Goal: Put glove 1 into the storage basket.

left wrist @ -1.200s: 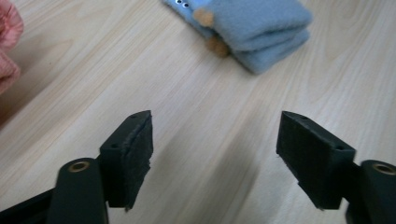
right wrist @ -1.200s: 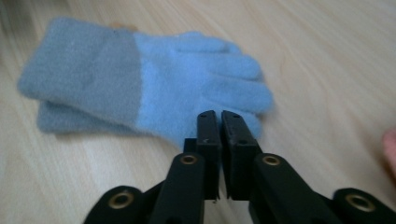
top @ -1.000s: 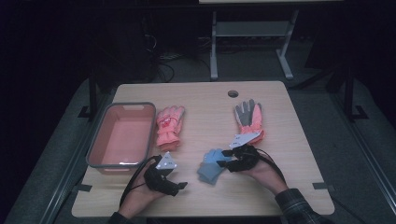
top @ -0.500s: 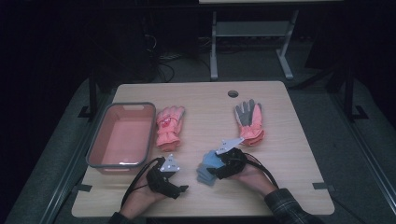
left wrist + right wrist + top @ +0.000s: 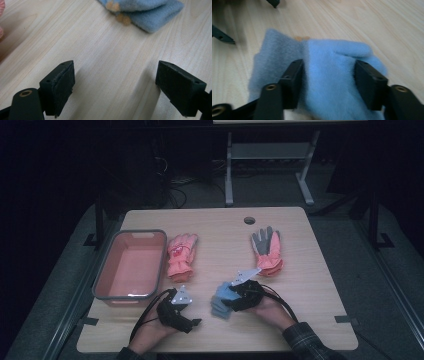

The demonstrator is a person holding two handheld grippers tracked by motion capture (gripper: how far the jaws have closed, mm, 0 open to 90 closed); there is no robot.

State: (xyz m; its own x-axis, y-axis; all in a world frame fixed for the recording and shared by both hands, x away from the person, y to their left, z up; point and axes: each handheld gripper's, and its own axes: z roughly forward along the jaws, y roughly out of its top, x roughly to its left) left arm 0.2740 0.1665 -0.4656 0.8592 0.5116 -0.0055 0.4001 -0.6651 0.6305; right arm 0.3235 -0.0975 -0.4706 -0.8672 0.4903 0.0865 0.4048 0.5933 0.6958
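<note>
Pinching blue fleece glove (image 5: pixel 332 75), right gripper (image 5: pixel 328 82) jaws just closing; left gripper (image 5: pixel 115 87) jaws wide, empty.

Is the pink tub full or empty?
Empty. The high view shows the tub's bare pink floor with nothing lying in it.

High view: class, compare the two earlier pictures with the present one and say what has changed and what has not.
The right tongs moved leftward and nearer the table's near edge, carrying the blue fleece item along. Their jaws have just been closing, and now clamp the fleece from both sides. The left tongs opened a little further, with nothing between them. The pink bin, the pink glove and the grey-palmed glove stayed put.
</note>
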